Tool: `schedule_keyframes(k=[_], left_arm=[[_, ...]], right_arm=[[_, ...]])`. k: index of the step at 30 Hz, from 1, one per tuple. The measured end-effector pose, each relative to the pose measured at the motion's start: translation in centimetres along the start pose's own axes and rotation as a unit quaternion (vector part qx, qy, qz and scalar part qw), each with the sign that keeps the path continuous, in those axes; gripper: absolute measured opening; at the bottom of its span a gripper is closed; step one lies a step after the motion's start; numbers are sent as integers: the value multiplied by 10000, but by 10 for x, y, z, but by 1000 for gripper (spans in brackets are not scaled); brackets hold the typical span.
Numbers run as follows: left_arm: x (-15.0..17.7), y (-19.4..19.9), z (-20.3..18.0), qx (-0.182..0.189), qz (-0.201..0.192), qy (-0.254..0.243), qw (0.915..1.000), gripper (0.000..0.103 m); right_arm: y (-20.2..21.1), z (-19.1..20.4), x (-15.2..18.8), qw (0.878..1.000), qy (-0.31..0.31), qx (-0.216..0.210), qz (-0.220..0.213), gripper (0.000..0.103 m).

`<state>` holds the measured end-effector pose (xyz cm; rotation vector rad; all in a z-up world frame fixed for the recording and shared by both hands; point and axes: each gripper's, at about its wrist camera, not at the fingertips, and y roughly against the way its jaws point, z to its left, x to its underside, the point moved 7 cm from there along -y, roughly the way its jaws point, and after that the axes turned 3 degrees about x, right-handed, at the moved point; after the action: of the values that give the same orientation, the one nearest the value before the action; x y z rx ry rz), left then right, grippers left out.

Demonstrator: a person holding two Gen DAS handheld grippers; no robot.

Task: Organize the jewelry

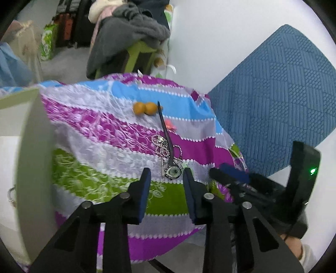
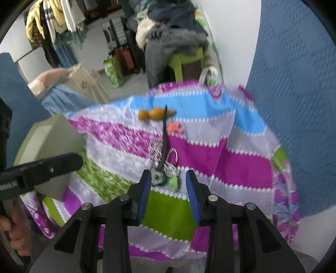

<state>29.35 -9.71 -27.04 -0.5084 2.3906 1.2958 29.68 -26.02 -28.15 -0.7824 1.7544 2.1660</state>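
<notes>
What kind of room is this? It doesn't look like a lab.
Most likely a lived-in home, perhaps a bedroom or storage room. Clothes are piled on a green stool, more clothes hang on a rack, suitcases stand by the wall, and jewelry lies on a bright striped cloth.

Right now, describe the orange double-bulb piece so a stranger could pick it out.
Find the striped purple, blue and green cloth over the table. On its far blue band lies the orange gourd-shaped bead, beside the tip of the thin dark stick. Nothing else there is two-lobed and orange.
</notes>
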Motion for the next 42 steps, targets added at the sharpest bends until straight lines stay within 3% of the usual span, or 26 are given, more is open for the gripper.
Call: schedule_keyframes(k=[6, 9, 16, 17, 22, 35, 38, 42], left_arm=[[-1, -45, 6, 63, 321, 134, 9994, 25], [-1, -61, 10, 86, 453, 221, 9987, 14], [-1, -87, 17, -6, 647, 286, 9975, 14], [-1, -90, 18, -42, 657, 295, 9974, 14], [-3, -101, 17, -144, 754, 171, 9969, 14], [-7, -129, -4, -535, 960, -423, 9930, 14], [-7, -132, -3, -614, 985, -459, 9922, 6], [-6, -134, -4, -608, 937, -518, 9924, 5]], right_arm=[[-35, -3, 8, 9988, -84, -256, 420, 22], [-46, -3, 11, 9984, 37, -165, 531, 20], [-59, -7, 13, 9976, 73, -151, 675, 19], [-61, -7, 13, 9975, 106, -121, 692, 15], [-59, -9, 13, 9976, 182, -21, 671, 13], [-51, -26, 7, 9980, -326, -108, 536, 13], [-51, -29, 7, 9975, -423, -134, 546, 13], [-50, -29, 8, 9975, -419, -135, 547, 13]])
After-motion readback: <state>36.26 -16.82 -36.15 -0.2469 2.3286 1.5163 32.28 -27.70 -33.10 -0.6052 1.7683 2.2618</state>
